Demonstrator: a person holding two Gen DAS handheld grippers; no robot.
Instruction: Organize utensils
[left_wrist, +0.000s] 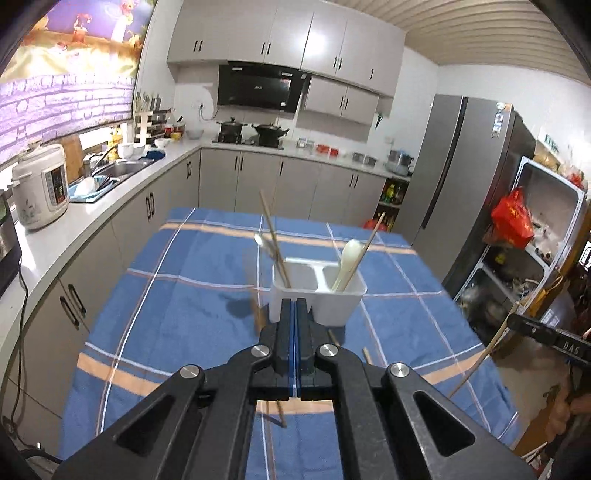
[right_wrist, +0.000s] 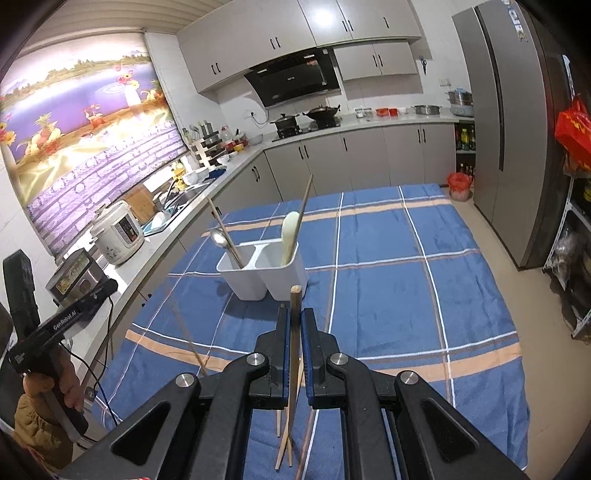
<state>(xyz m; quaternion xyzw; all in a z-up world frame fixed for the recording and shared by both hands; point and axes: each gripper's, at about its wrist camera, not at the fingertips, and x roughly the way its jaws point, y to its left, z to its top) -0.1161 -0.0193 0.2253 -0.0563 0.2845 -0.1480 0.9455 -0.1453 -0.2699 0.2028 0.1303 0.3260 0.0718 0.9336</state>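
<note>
A white two-compartment utensil holder stands on the blue plaid tablecloth. One compartment holds a metal spoon and a chopstick; the other holds a white spoon and a chopstick. My left gripper is shut just in front of the holder, with nothing seen between its jaws. A blurred chopstick slants below it in the right wrist view. My right gripper is shut on a wooden chopstick, held above the table. Several loose chopsticks lie beneath it.
A kitchen counter with a rice cooker and sink runs along the left. A grey fridge and a shelf rack stand to the right of the table. A stove with pots is at the back.
</note>
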